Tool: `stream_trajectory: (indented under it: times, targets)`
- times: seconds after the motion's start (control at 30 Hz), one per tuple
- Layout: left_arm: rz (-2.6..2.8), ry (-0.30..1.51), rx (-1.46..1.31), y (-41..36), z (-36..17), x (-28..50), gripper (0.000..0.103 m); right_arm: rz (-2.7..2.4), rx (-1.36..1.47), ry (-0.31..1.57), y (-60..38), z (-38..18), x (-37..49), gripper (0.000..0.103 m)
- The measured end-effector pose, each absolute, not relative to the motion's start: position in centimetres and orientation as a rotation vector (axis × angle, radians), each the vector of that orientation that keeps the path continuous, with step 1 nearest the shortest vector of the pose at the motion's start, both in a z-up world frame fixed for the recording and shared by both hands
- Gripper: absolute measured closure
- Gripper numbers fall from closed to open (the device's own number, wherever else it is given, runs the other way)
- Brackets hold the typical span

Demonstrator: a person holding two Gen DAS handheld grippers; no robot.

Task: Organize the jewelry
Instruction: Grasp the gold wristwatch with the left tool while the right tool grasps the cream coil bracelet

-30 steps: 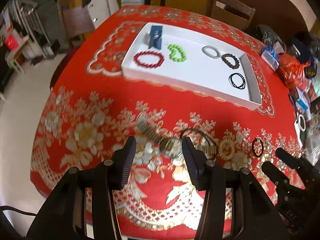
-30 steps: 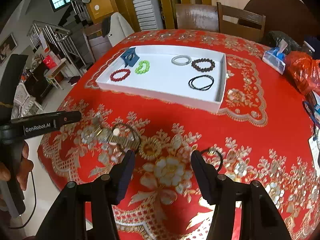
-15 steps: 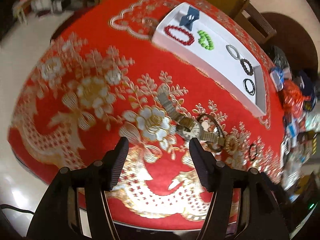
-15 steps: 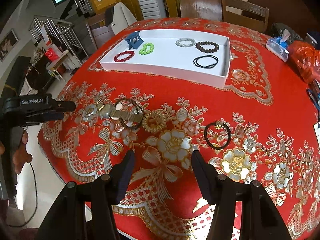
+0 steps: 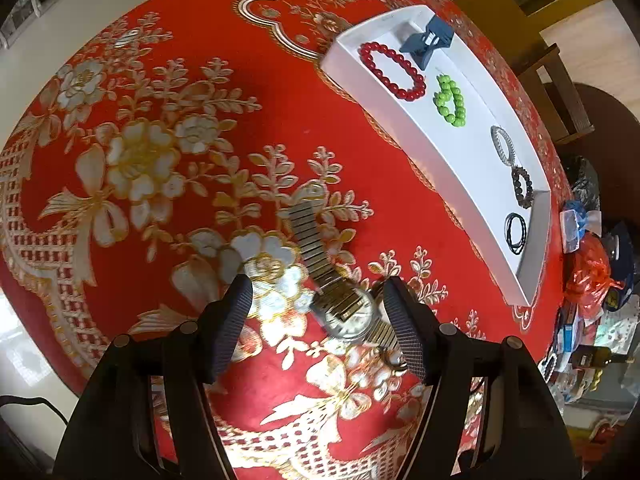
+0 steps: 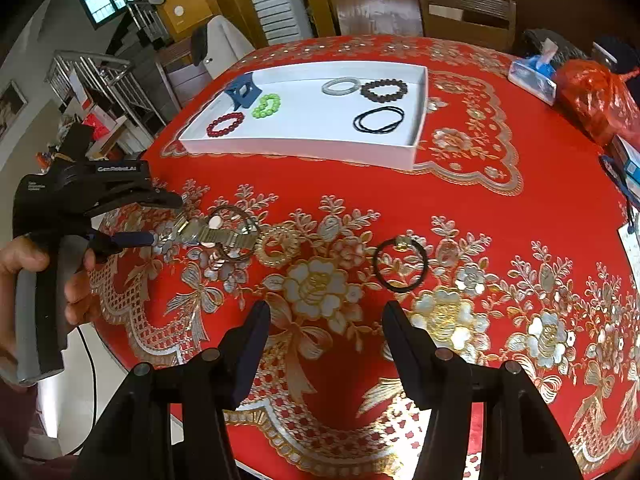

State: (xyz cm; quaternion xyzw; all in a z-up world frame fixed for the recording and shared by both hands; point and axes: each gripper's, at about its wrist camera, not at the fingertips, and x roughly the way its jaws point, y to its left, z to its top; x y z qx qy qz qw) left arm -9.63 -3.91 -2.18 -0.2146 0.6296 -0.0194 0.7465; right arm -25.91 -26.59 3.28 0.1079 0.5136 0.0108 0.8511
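We see a white tray (image 6: 304,148) near the table's far edge holding five bracelets and a blue clip (image 6: 242,92). Our left claw (image 5: 316,312), just widening, straddles a gold watch (image 5: 348,312); our right claw (image 6: 326,320) hangs spread, empty.

Left gripper (image 5: 316,300) jaws wide, just been opening, over gold-and-silver metal wristwatch (image 5: 348,314) lying flat on red floral tablecloth (image 5: 160,160); pads not touching it. White rectangular tray (image 5: 448,168) beyond holds red bead bracelet (image 5: 392,70), green bead bracelet (image 5: 450,100), blue hair claw (image 5: 426,40).
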Motion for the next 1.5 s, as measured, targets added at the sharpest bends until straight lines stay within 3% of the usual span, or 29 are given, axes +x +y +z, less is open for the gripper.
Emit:
stream_trajectory:
  times: [0.2,0.23,0.27,0.3,0.47,0.8,0.87,0.93,1.03,1.17,1.23,1.5]
  targets:
    - [-0.067,1.377,-0.458,-5.4,-3.0,-9.1,0.036,0.011,0.256,1.09,-27.9,2.9,-26.0,0.047]
    - [-0.067,1.367,-0.46,-5.4,-3.0,-9.0,0.045,0.01,0.262,1.091,-28.1,2.8,-26.0,0.047]
    - [-0.077,1.366,-0.466,-5.4,-3.0,-9.0,0.066,0.01,0.265,1.091,-28.1,2.8,-26.0,0.047]
    - [-0.073,1.375,-0.44,-5.4,-3.2,-8.8,0.08,0.009,0.268,1.09,-28.3,2.8,-26.0,0.047]
    - [-0.135,1.375,-0.437,-5.1,-3.1,-8.7,0.088,0.004,0.281,1.085,-28.7,2.8,-25.7,0.047]
    - [-0.252,1.294,-0.424,-4.3,1.6,-9.4,0.088,0.094,0.309,1.076,-27.3,2.6,-23.3,0.047]
    - [-0.264,1.276,-0.419,-4.3,2.4,-9.5,0.088,0.112,0.298,1.074,-26.4,2.3,-22.2,0.052]
    - [-0.278,1.262,-0.406,-4.1,3.0,-9.6,0.088,0.133,0.286,1.085,-25.6,1.8,-21.2,0.066]
    - [-0.292,1.26,-0.397,-4.1,3.1,-9.3,0.088,0.135,0.251,1.111,-24.6,0.7,-19.3,0.075]
    - [-0.307,1.271,-0.39,-4.2,2.9,-9.3,0.088,0.113,0.203,1.155,-24.0,-1.0,-17.4,0.08]
    - [-0.32,1.275,-0.395,-4.1,3.0,-9.3,0.088,0.117,0.185,1.176,-23.5,-1.8,-16.8,0.091]
    - [-0.372,1.253,-0.366,-4.9,5.0,-9.0,0.089,0.122,0.175,1.124,-23.8,-1.1,-17.2,0.095]
